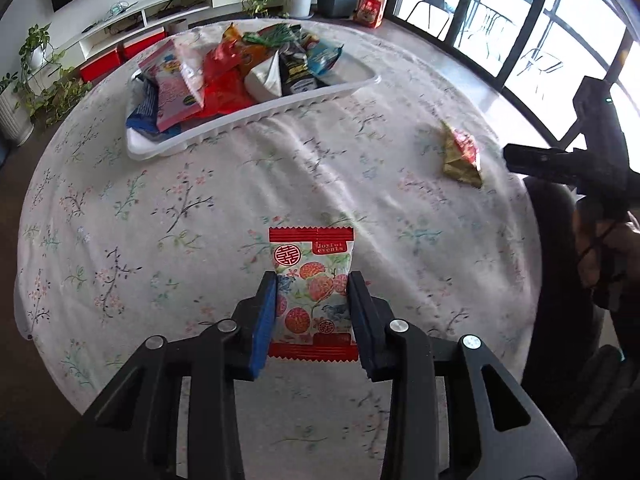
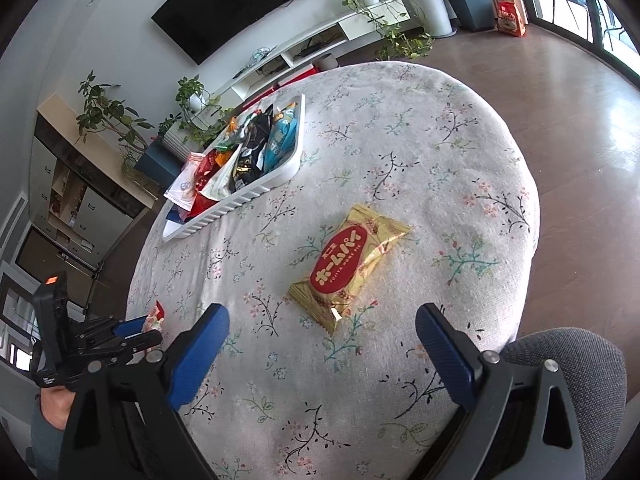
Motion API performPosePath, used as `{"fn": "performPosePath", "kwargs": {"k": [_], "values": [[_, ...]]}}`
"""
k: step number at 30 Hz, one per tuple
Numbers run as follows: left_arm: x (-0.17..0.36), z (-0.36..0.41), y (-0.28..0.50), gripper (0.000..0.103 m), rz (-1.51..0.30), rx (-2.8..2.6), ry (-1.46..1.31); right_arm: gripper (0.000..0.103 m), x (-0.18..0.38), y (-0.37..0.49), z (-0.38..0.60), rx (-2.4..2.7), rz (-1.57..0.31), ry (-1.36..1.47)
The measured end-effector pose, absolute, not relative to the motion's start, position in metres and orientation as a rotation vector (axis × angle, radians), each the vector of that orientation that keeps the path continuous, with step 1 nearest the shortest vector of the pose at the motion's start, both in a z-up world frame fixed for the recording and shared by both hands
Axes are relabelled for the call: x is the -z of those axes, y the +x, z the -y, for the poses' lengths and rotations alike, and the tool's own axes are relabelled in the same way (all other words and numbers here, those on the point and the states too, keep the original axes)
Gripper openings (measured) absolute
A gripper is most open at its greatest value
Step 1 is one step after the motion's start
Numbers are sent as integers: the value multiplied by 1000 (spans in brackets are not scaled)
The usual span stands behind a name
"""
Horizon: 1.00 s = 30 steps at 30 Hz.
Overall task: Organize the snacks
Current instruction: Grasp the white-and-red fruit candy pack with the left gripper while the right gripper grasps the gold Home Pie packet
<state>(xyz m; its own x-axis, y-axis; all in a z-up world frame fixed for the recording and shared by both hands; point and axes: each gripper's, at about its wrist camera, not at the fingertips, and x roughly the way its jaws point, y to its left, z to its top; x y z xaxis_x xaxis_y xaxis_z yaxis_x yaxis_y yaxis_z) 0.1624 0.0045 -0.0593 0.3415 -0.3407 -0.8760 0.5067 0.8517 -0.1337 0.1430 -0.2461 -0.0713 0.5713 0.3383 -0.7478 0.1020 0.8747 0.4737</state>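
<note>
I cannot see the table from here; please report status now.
Left hand-held gripper shut on flowered snack packet. Right hand-held gripper open above gold packet. Tray across table, way clear.

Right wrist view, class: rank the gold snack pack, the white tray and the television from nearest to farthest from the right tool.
1. Gold snack pack: on the cloth just ahead of the right tool, between its open fingers' line.
2. White tray: farther up the table, left.
3. Television: on the far wall.

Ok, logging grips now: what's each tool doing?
Left tool: closed on the floral snack packet.
Right tool: open, empty, above the gold pie packet.
</note>
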Motion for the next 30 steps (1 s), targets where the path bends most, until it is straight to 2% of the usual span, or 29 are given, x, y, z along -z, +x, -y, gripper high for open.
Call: {"fn": "performPosePath", "kwargs": {"k": [2, 10, 16, 25, 30], "values": [[54, 2, 157, 32, -1062, 570, 118, 94, 72, 150, 244, -138, -990, 496], [60, 6, 151, 32, -1029, 580, -33, 78, 86, 183, 225, -147, -1074, 445], [70, -4, 147, 32, -1030, 575, -85, 73, 86, 202, 212, -132, -1054, 350], [73, -12, 144, 32, -1020, 548, -102, 58, 89, 212, 191, -88, -1047, 94], [76, -14, 145, 32, -1014, 536, -111, 36, 89, 206, 192, -66, -1040, 14]]}}
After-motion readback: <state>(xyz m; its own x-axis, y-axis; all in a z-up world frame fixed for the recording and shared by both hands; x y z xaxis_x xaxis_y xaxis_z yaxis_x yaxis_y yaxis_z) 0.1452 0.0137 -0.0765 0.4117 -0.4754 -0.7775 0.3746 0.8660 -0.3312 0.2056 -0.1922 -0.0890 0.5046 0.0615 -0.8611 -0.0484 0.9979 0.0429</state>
